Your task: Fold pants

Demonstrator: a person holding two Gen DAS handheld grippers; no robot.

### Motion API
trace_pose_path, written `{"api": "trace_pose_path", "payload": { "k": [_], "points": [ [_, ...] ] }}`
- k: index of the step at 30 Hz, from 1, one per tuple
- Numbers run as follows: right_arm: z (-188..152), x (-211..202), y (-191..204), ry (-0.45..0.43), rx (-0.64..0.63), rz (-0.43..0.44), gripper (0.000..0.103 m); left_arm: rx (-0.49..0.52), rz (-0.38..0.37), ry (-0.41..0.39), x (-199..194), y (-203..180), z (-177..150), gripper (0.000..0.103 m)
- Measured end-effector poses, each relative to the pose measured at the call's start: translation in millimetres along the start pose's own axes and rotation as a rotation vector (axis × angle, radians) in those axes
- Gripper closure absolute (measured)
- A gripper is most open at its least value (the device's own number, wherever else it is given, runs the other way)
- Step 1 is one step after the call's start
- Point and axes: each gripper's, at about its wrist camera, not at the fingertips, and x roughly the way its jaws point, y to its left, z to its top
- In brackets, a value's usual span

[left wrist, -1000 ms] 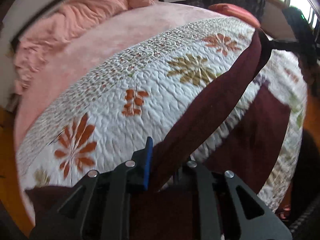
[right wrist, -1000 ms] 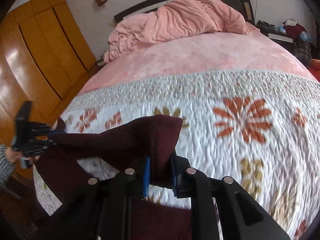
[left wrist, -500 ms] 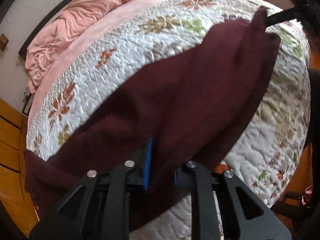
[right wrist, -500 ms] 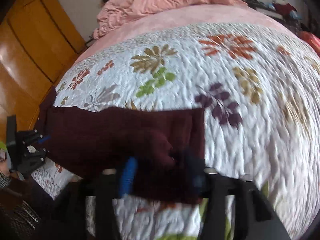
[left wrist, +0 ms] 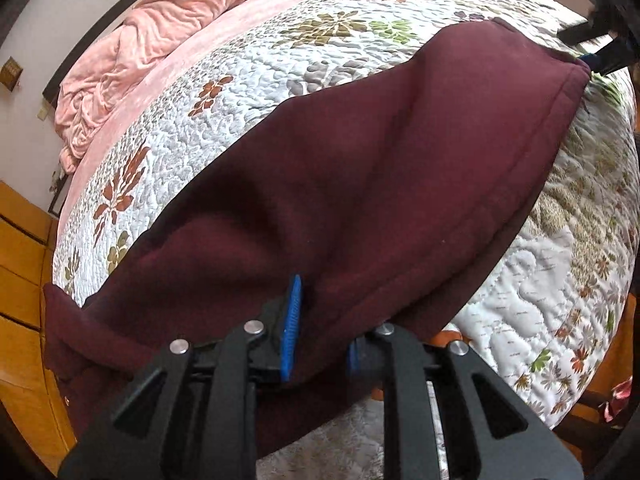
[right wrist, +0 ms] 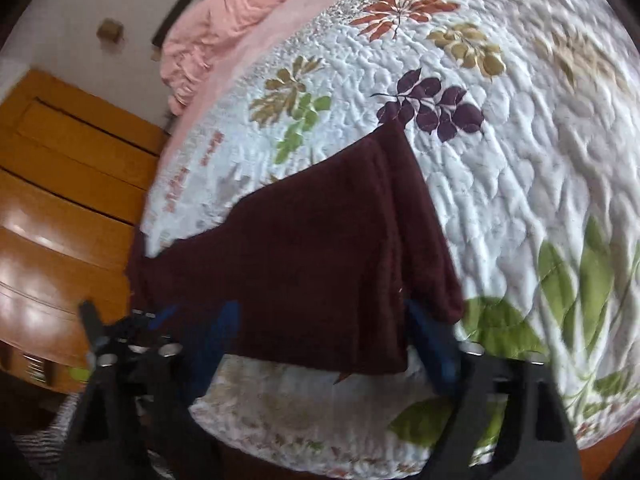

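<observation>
**Letting the fold settle on the quilt**

The quilted bedspread (left wrist: 248, 92) carried the maroon pants (left wrist: 360, 184), doubled over near the bed's foot edge with one end hanging toward the wooden floor (right wrist: 60, 240). To finish the step well, both ends probably needed releasing evenly, then edges smoothing so the layers matched. The cloth looked thick and soft, with a stitched hem along the upper layer. The left gripper (left wrist: 320, 332) was clamped tight on the near fold. The right gripper (right wrist: 324, 340) stood half-spread, jaws closing slightly, pads apparently clear of the fabric between them.
</observation>
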Motion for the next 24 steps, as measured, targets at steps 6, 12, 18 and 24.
{"api": "trace_pose_path", "payload": {
  "k": [6,12,18,24],
  "points": [
    [5,-11,-6,-0.008,-0.031,-0.069,0.089,-0.048,-0.025,-0.018,-7,4,6,0.086],
    [9,-42,-6,-0.113,-0.057,-0.096,0.09,-0.034,-0.021,-0.051,-21,-13,17,0.084],
    [12,-7,-14,-0.016,-0.069,-0.187,0.083,-0.062,-0.02,-0.027,-4,-18,12,0.071],
    [10,-38,33,-0.145,-0.13,-0.306,0.052,-0.202,-0.128,-0.071,-41,8,0,0.021]
  ]
}}
